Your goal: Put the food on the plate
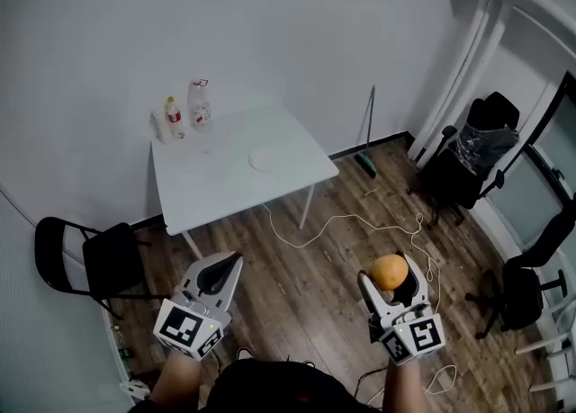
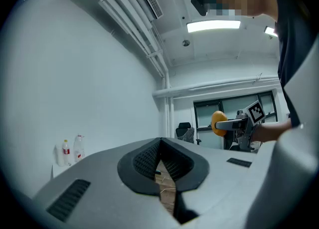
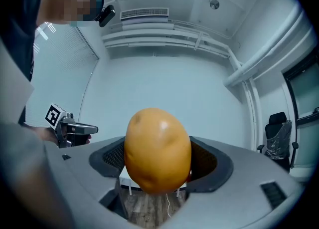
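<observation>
plate (image 1: 264,159) on table (image 1: 207,188) (head view alone) | right tongs (image 3: 159,165) clamp food (image 3: 157,143)

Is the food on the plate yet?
No, the right gripper holds the food in the air, far from the plate.

"What do the two tools look like?"

"The left gripper (image 1: 236,261) and right gripper (image 1: 392,276) are pale grey shells. Black textured pads (image 2: 149,159) line the jaws, and there are dark slotted vents (image 2: 69,199)."

"Any markings?"

"Each has a marker cube (image 1: 189,328) at its six o'clock end, with black-and-white squares."

"Clothing?"

"A dark top (image 1: 270,391), at six o'clock in the head view."
</observation>
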A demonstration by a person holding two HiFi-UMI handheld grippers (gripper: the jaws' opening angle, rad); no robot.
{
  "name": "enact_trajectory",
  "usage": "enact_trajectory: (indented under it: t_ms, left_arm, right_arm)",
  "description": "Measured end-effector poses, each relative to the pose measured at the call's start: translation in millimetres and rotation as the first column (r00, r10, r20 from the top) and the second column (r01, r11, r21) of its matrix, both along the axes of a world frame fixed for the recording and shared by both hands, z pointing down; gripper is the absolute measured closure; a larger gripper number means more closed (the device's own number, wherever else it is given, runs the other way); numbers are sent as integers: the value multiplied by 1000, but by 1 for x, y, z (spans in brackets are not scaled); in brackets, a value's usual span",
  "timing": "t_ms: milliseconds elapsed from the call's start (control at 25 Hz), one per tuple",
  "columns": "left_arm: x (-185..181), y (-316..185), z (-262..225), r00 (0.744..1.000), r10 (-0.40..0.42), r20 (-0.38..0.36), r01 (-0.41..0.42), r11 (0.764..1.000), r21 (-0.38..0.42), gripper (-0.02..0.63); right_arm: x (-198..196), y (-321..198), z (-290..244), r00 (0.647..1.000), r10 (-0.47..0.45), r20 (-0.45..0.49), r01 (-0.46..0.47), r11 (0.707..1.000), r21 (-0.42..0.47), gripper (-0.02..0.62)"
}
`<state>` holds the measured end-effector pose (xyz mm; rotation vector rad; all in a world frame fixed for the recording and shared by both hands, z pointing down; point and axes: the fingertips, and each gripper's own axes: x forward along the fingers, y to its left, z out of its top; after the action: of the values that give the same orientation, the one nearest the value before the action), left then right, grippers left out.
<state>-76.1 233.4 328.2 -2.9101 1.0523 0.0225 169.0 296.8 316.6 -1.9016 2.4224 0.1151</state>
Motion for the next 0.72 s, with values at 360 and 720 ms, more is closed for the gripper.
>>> enact_trajectory:
  t_ms: [360, 720]
  left_arm:
    - [-53, -10, 8, 1000, -10, -21, 9, 1000, -14, 586]
    - [-112, -37, 35, 998, -12, -66, 9, 999, -52, 586]
  right_arm:
    - [-48, -16, -8, 999, -23, 41, 22, 1000, 17, 221]
    - [-112, -42, 13, 999, -41, 33, 41, 999, -15, 221]
